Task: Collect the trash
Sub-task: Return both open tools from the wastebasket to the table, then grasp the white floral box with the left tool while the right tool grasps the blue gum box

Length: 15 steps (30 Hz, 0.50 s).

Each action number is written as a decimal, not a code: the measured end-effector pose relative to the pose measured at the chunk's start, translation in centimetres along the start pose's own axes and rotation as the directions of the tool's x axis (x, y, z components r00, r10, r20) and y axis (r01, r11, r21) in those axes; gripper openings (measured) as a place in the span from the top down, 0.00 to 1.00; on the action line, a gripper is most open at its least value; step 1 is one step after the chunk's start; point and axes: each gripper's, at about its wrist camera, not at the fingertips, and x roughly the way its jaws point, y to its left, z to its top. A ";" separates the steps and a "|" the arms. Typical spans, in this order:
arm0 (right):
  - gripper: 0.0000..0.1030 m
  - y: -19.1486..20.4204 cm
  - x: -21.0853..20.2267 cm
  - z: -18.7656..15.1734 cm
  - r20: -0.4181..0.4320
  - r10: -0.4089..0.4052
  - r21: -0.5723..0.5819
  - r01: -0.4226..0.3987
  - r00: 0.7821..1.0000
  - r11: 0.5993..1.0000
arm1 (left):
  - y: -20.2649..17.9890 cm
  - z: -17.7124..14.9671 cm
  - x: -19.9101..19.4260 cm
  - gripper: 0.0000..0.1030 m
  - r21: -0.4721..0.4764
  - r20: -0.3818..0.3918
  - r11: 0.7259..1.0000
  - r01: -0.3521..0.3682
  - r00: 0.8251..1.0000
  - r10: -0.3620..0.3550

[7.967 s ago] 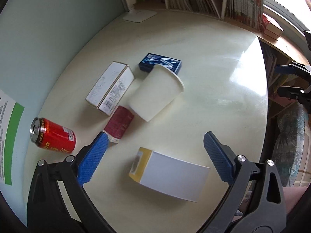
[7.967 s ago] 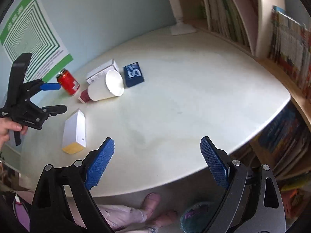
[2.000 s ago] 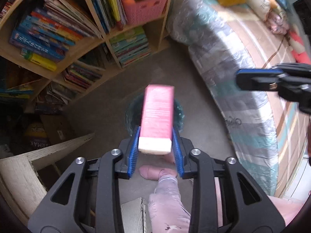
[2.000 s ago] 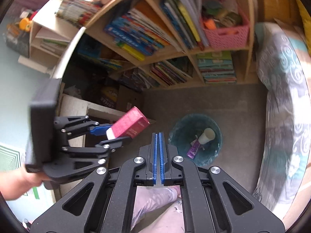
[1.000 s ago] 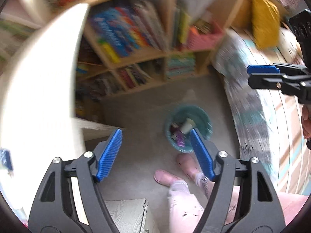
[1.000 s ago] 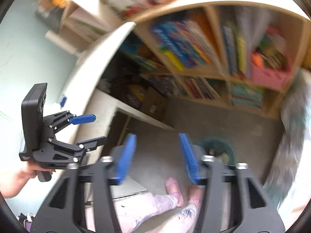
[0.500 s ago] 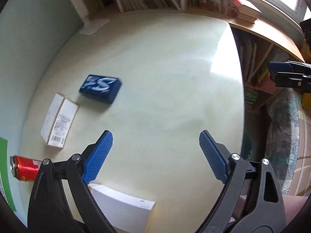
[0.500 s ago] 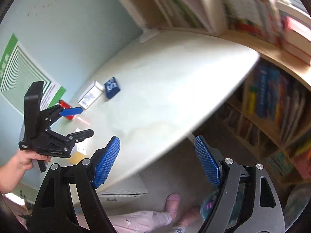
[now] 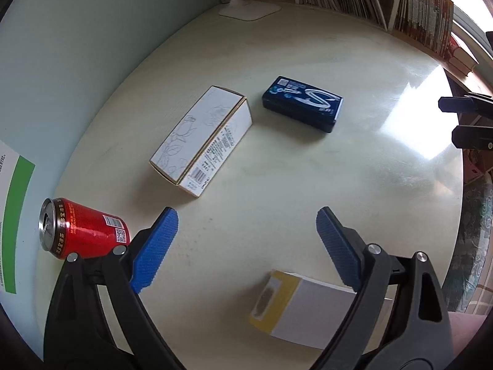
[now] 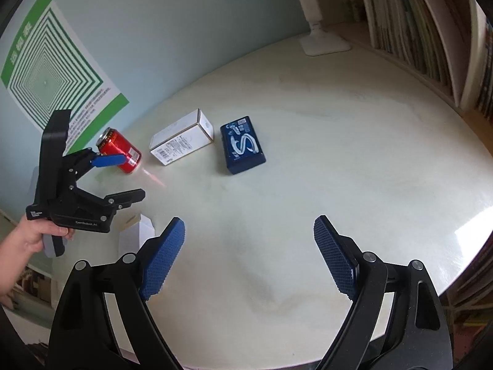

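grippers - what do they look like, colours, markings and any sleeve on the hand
Both the left gripper and the right gripper have black plastic frames with silver screws and blue textured pads. The left one carries small white lettering on its body. No sleeve shows.

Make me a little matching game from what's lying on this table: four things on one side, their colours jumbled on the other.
Things:
1. soda can
2. flat box with the big S
3. long carton with flower drawings
4. box nearest the left fingers

Colours:
A. white with a yellow end
B. red
C. white with a barcode
D. dark blue

Pairs: 1-B, 2-D, 3-C, 4-A
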 end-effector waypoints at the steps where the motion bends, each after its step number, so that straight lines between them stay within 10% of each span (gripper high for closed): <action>1: 0.17 0.4 0.6 0.4 -0.007 0.004 -0.009 -0.004 1.000 1.000 | 0.3 0.0 0.2 0.14 -0.001 -0.001 1.000 0.001 1.000 -0.001; 15: 0.17 1.8 7.7 4.6 -0.088 -0.031 -0.036 0.027 0.996 0.999 | 4.6 2.0 5.0 0.14 -0.001 -0.034 0.999 0.032 0.999 -0.032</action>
